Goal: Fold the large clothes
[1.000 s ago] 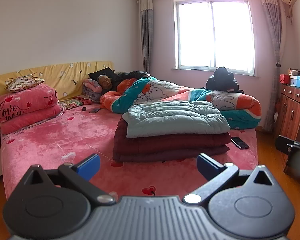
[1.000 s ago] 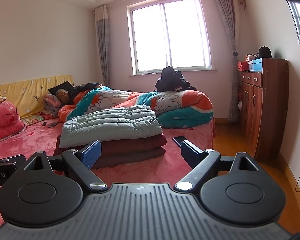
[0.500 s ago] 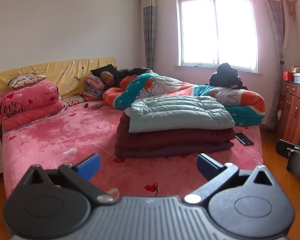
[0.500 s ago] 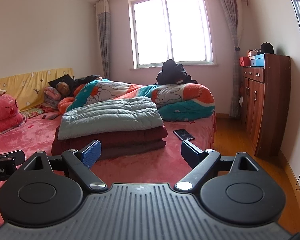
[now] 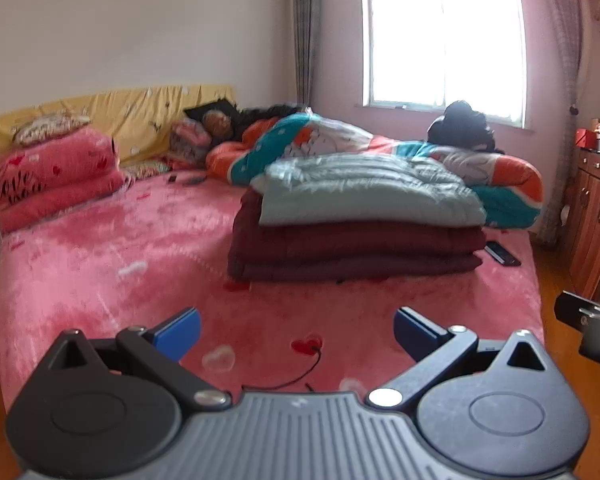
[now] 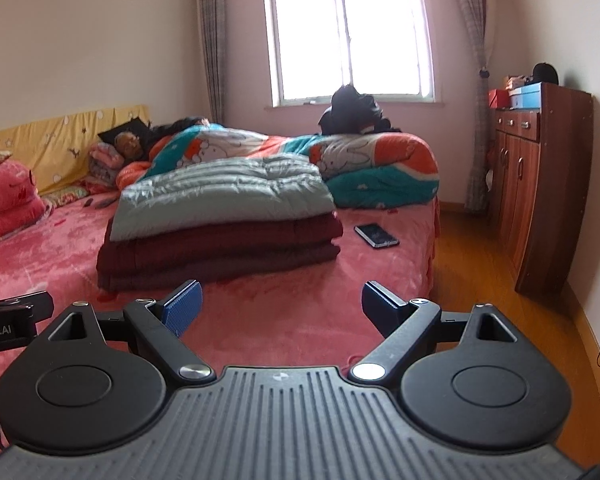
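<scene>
- Already folded, a pale green coat (image 5: 364, 188) lies on a dark red stack (image 5: 352, 252) mid-bed, near a phone (image 6: 377, 235).
- Both the left gripper (image 5: 296, 330) and right gripper (image 6: 282, 304) hang wide and empty, well short of it.
- Best approach low, level, toward opposite edges, avoiding the sleeper (image 6: 126, 145) beyond.

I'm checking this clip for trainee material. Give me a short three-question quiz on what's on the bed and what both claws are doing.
1. True or false: the left claw grips fabric.
2. What lies on top of the dark red folded garment?
A. pale green padded garment
B. phone
C. pink pillow
3. The right claw is ____ (open/shut).

Key: 1 false; 2 A; 3 open.
</scene>
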Available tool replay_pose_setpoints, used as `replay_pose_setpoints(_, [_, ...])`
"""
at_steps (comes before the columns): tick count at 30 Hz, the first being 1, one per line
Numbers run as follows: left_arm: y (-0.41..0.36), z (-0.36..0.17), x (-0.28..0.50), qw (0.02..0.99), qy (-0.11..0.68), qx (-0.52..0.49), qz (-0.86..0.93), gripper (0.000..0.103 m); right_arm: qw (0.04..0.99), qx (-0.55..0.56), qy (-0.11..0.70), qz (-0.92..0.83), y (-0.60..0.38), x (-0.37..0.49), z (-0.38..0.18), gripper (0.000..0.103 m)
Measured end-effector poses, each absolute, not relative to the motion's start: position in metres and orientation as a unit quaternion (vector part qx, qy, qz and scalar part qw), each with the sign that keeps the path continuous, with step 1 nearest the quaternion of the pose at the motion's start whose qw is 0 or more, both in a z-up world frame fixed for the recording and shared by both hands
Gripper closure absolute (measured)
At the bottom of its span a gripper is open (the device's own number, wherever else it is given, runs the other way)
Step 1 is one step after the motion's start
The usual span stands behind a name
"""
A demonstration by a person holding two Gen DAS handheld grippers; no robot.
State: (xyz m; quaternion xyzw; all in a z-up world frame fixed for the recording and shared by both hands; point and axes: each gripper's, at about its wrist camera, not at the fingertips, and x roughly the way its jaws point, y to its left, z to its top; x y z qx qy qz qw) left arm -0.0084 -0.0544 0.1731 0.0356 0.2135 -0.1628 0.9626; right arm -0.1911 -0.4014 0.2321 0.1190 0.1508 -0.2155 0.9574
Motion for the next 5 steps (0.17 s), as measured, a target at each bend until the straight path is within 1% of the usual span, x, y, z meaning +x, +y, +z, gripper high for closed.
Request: replay_pose_setpoints(5, [-0.048, 0.145, 0.007, 0.960, 0.236, 0.041, -0.145, 0.001, 0.957, 0.123, 0.172, -0.199, -0.401, -0.171, 0.212, 0.000])
